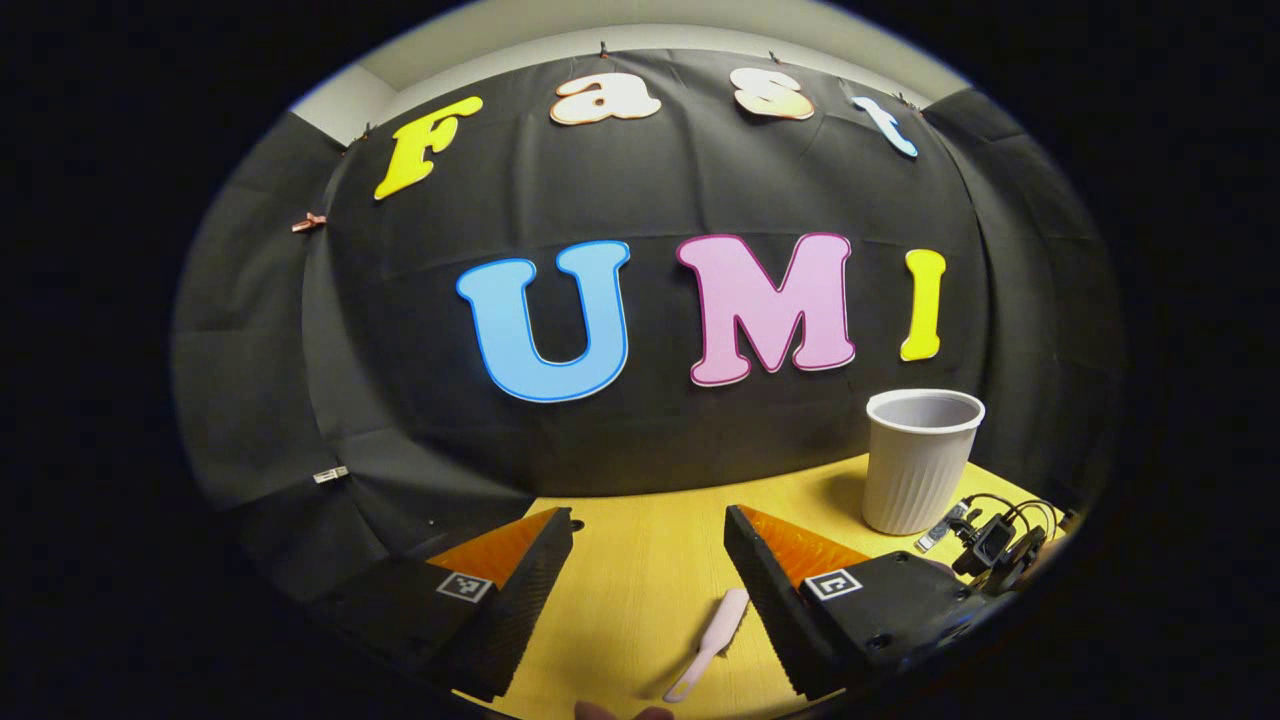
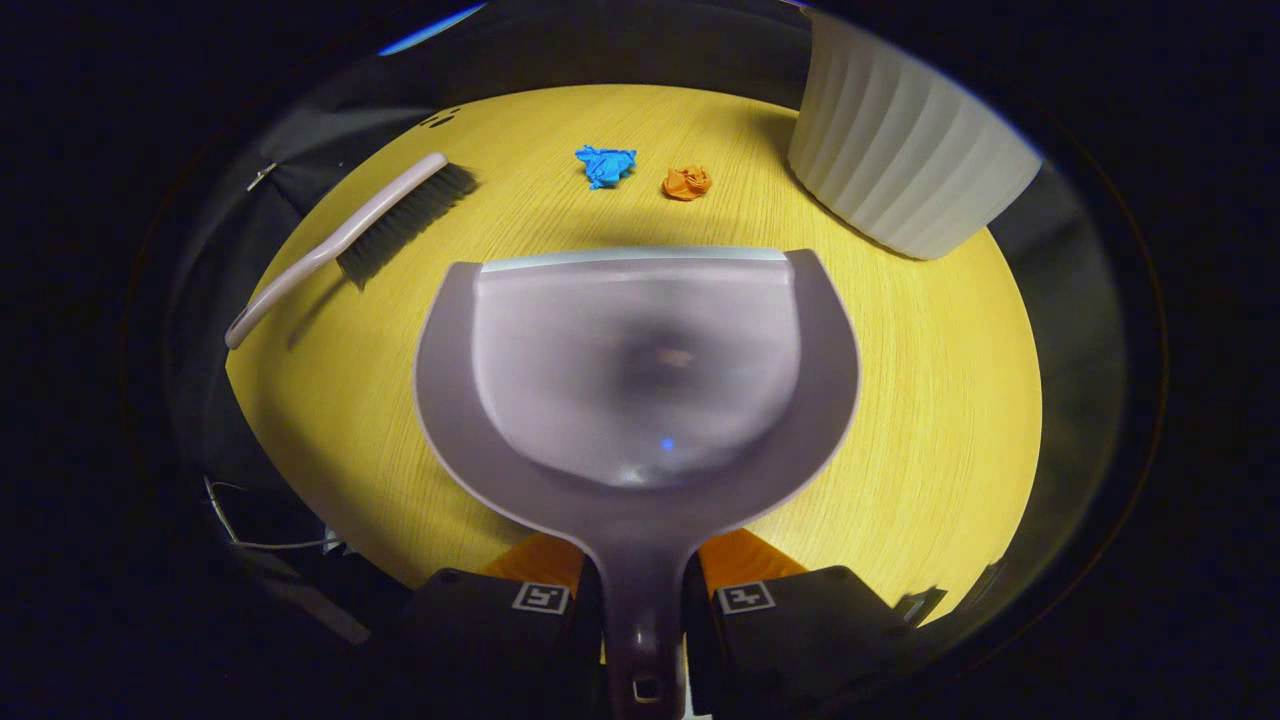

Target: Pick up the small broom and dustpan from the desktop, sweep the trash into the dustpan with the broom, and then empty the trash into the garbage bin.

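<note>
In the right gripper view a grey dustpan [image 2: 640, 370] faces away from me over the yellow desktop [image 2: 930, 400], and my right gripper [image 2: 640, 590] is shut on its handle. Beyond its lip lie a crumpled blue scrap [image 2: 605, 164] and an orange scrap [image 2: 686, 182]. The small broom [image 2: 350, 235], pale handle and dark bristles, lies on the desk to the left. The ribbed white garbage bin [image 2: 900, 160] stands at the upper right. In the left gripper view my left gripper [image 1: 648, 545] stands open above the desk, the broom's pale handle tip [image 1: 712, 640] just below its right finger. The bin [image 1: 918, 460] stands to its right.
A small black device with cables [image 1: 995, 545] and a small clip lie by the bin near the desk's right edge. The black cloth wall [image 1: 640, 420] closes off the back of the desk. Thin cables [image 2: 240, 520] hang off the desk's near left edge.
</note>
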The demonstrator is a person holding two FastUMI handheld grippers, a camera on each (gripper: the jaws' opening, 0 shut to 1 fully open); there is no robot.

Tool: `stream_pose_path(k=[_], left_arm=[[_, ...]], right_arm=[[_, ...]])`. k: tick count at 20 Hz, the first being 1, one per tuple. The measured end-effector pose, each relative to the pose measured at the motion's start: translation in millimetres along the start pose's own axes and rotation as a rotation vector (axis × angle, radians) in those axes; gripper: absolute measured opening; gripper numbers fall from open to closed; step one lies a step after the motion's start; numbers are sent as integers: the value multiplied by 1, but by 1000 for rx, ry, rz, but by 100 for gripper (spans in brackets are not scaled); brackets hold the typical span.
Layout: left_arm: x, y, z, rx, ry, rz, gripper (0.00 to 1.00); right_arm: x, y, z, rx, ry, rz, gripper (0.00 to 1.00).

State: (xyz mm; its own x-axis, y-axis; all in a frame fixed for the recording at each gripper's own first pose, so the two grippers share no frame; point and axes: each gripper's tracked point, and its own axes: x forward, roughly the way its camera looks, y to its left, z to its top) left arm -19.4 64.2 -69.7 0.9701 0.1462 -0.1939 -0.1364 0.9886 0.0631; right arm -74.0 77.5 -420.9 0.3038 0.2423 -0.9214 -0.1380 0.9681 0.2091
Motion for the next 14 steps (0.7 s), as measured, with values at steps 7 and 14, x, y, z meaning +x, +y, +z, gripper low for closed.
stream_pose_path(k=[7,14], left_arm=[[45,-24,-90,-61,261,-158,97],[63,-60,-208,-46,677,-354,94]], right_arm=[[-26,-7,10,-38,-75,38,36],[-67,-40,8,-53,-114,-12,37]])
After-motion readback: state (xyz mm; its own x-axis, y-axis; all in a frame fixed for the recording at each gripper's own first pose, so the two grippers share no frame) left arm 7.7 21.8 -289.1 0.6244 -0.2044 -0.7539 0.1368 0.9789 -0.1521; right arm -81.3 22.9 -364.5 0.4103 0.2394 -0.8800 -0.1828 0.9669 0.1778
